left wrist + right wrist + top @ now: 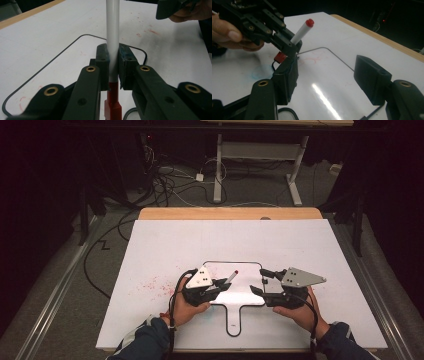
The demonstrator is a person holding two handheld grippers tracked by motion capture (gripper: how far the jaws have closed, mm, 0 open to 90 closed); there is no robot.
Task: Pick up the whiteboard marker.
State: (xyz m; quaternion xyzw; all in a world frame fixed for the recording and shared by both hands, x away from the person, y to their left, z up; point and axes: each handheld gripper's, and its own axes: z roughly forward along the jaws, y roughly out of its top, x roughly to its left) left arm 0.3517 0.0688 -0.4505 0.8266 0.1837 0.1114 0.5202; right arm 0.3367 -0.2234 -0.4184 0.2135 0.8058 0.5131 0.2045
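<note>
A white marker (231, 276) with red ends is clamped in my left gripper (221, 285), which is shut on its barrel. In the left gripper view the barrel (112, 37) rises straight between the jaws, with the red cap (113, 102) below them. The marker tilts up over the whiteboard (165, 245), inside a black paddle-shaped outline (234, 322). My right gripper (260, 282) is a short way to the right of it, open and holding nothing. In the right gripper view its jaws stand wide apart, and the marker (299, 33) and left gripper (287, 46) are ahead on the left.
Red smudges (152, 286) mark the board left of the left hand. A faint blue smear (260, 72) lies near the outline. The wooden table edge (230, 213) runs along the far side. Cables (165, 185) and another table's legs (218, 170) are on the floor beyond.
</note>
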